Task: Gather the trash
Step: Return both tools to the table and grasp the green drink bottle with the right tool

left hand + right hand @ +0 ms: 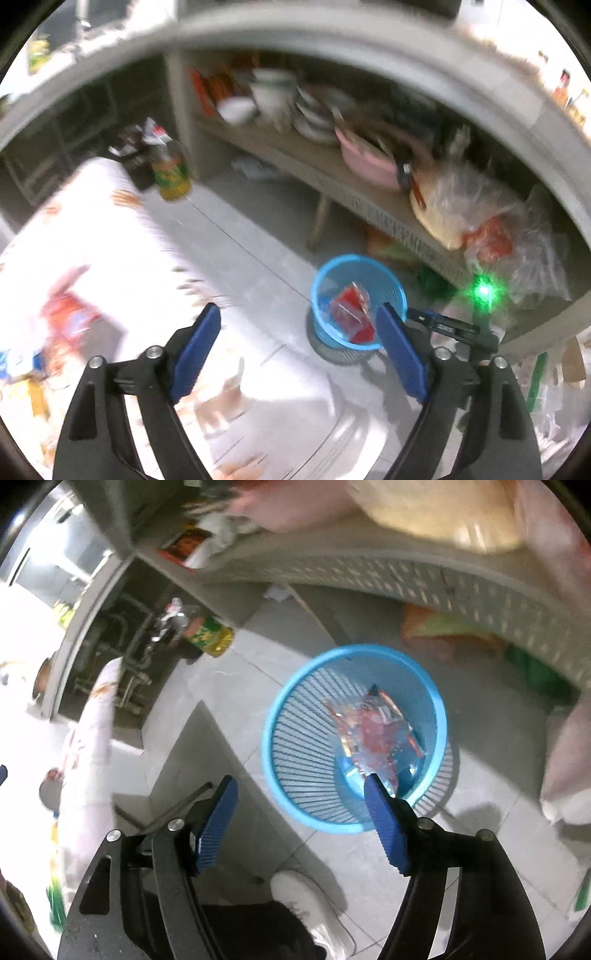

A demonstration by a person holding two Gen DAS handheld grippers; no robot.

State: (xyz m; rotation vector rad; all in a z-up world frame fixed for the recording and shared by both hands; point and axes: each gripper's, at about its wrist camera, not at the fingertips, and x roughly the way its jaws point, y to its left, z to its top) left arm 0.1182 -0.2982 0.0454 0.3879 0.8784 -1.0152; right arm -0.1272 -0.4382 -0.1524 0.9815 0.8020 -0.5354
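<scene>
Both sets of tongs are spread wide with nothing between the blue pads. The left gripper (297, 325) hangs over the edge of a table with a white patterned cloth (110, 236), and the right gripper (301, 794) is angled down at the tiled floor (229, 672). The trash is already in the bin: a red crinkly snack wrapper (373, 731) sits at the bottom of the blue slatted wastebasket (295, 686), which stands on the floor just in front of a low shelf (332, 177). That shelf is loaded with bowls and plates, a pink pot (369, 162) and some plastic bags (491, 229). A yellow-green oil bottle (171, 173) stands on the floor further back. In the right wrist view a white shoe (306, 897) shows below the gripper. It's all pretty blurry, especially the tabletop stuff on the left.
</scene>
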